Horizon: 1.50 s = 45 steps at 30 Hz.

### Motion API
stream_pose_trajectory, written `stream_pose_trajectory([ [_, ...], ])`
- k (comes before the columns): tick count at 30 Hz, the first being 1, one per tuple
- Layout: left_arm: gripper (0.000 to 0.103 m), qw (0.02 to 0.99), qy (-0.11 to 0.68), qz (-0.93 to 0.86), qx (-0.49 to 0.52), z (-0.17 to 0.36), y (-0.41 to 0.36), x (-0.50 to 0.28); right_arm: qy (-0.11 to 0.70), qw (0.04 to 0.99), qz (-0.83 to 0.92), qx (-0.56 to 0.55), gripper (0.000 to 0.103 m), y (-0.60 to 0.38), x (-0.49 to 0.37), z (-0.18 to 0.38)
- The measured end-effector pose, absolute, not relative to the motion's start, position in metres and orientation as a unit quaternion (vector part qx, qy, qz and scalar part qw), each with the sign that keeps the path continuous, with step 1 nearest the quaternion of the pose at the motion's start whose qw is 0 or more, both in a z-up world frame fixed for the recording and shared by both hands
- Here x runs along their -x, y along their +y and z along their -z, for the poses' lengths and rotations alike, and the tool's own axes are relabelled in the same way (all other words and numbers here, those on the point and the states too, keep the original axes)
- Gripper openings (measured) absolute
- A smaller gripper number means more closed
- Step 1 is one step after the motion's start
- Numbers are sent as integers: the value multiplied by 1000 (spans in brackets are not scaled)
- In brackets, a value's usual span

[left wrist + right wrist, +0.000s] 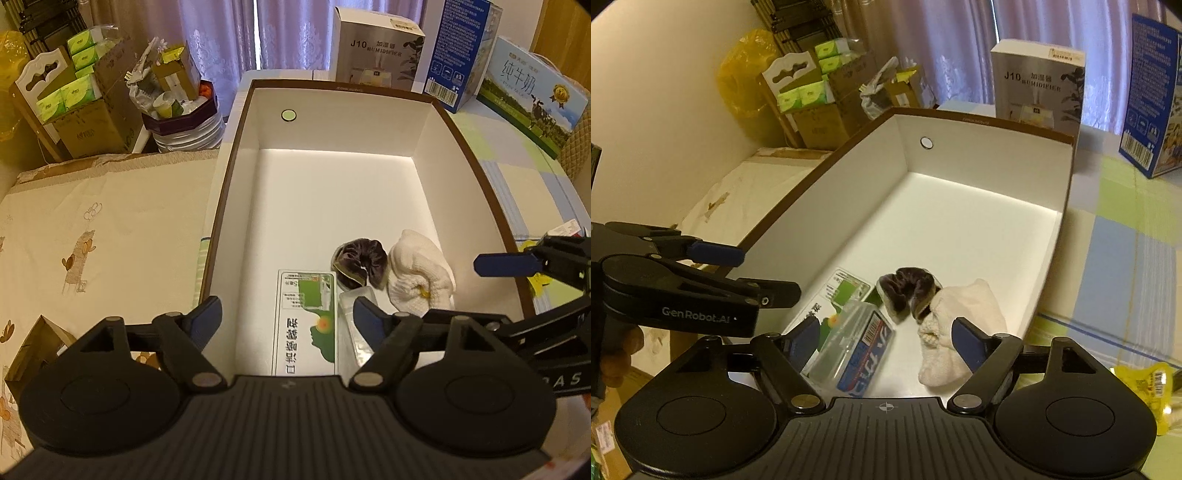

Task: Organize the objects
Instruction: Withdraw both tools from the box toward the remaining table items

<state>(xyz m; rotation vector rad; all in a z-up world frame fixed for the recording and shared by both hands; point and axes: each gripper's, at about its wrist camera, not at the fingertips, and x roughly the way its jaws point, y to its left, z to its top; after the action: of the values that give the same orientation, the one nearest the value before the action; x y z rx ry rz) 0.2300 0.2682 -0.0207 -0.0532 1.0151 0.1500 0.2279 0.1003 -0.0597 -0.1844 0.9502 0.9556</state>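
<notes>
- Left wrist view: the left gripper (288, 314), black with blue pads, stands wide at the bottom of the frame with nothing gripped; it hangs over the near end of a large open cardboard box (236, 155) with white inside walls and a brown rim, filling the centre.
- On the box floor, lower centre, lie a flat green-and-white printed packet (304, 321), a clear plastic case (352, 325) just right of it, a dark brown velvet scrunchie (360, 264) and a white knitted cloth (419, 275) touching the scrunchie.
- The right gripper (509, 264) enters at the right edge, above the box rim.
- Right wrist view: the right gripper (884, 341) is spread wide at the bottom, holding nothing; the clear case (855, 350) with its blue label lies tilted across the green packet (846, 291) between its fingers, and the cloth (955, 325) sits by the right finger, the scrunchie (908, 291) beyond.
- The left gripper (757, 273) reaches in from the left edge, beside the box wall (827, 218).
</notes>
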Motion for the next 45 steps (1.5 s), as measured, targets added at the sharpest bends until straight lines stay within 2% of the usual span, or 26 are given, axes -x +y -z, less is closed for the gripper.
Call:
stream_pose_trajectory([
  [19,85,878,473,-62,37,-3,242,-199,426,788,-435,89,77,66,-198,34],
  [45,86,876,481,-37,26,-8,144,-169,451,786,-418,55,77,-46,-175,27],
])
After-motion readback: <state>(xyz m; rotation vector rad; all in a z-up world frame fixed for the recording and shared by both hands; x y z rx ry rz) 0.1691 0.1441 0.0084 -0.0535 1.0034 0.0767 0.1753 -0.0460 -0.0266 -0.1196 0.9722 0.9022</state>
